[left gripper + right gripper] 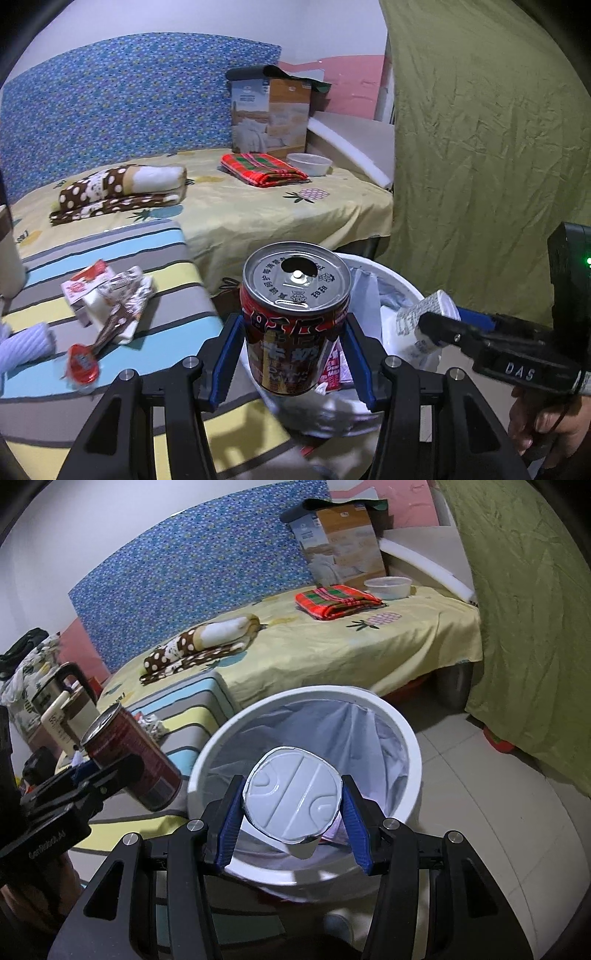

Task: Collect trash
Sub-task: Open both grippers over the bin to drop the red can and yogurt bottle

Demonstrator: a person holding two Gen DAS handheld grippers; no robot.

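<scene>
My left gripper [293, 343] is shut on a red drink can [295, 317] with an open silver top, held upright at the near left rim of the white trash bin [399, 275]. In the right wrist view the same can [129, 753] shows at the left, beside the bin. My right gripper [291, 808] is shut on a white plastic cup [293, 801] with a foil lid, held over the mouth of the bin [413, 760], which has a pale liner bag. From the left wrist view the cup [428, 314] and right gripper [439, 328] hang over the bin's right side.
Crumpled wrappers and a small carton [107, 295] and a red lid [83, 363] lie on a striped cushion [173, 266]. Behind is a bed [258, 206] with folded blankets, a bowl and a box. A green curtain [480, 147] hangs right. A kettle [62, 694] stands left.
</scene>
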